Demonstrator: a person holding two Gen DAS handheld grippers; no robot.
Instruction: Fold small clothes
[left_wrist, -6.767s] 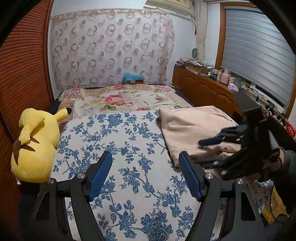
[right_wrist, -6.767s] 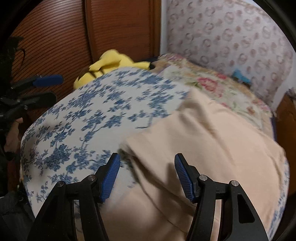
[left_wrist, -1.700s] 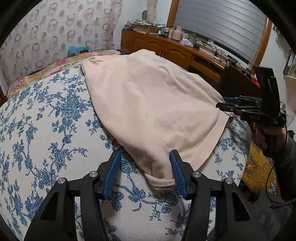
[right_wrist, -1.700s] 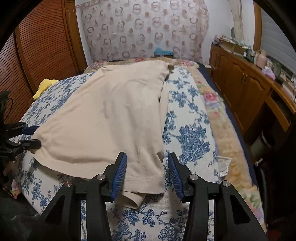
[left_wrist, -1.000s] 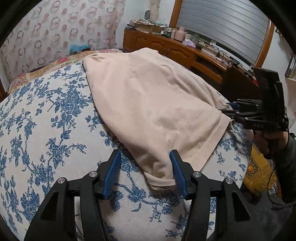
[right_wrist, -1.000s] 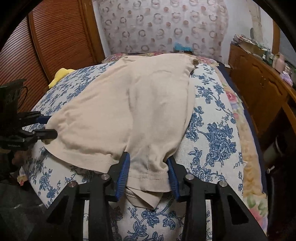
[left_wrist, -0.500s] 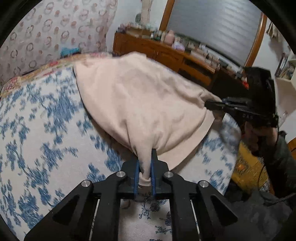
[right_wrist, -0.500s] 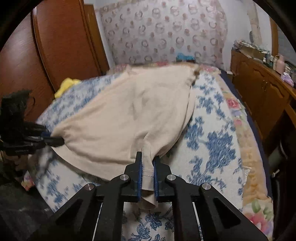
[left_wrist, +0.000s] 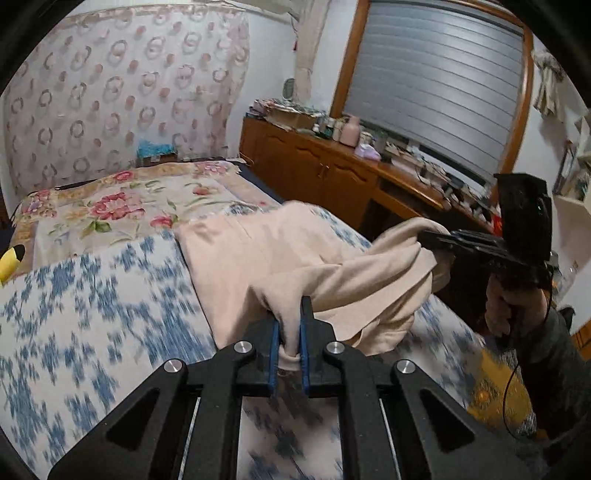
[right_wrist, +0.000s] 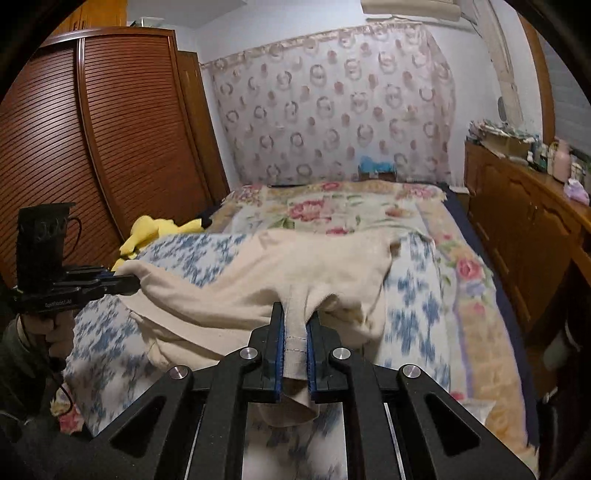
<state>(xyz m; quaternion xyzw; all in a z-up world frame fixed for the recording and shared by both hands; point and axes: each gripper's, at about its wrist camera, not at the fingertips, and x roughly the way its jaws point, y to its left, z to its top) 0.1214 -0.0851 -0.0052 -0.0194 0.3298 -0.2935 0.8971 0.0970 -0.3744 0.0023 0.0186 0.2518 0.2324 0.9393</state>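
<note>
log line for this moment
left claw: shut on shirt corner | right claw: shut on hem | near edge off bed | far end flat

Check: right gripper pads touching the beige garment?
Touching. Right wrist view: right gripper pads pinch the beige garment hem, cloth bunched between them.

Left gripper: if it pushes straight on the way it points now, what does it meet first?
Likely the beige garment itself, bunched just ahead of the left gripper, whose jaws already clamp its hem; beyond it, the blue floral bedspread. Depth is unclear.
</note>
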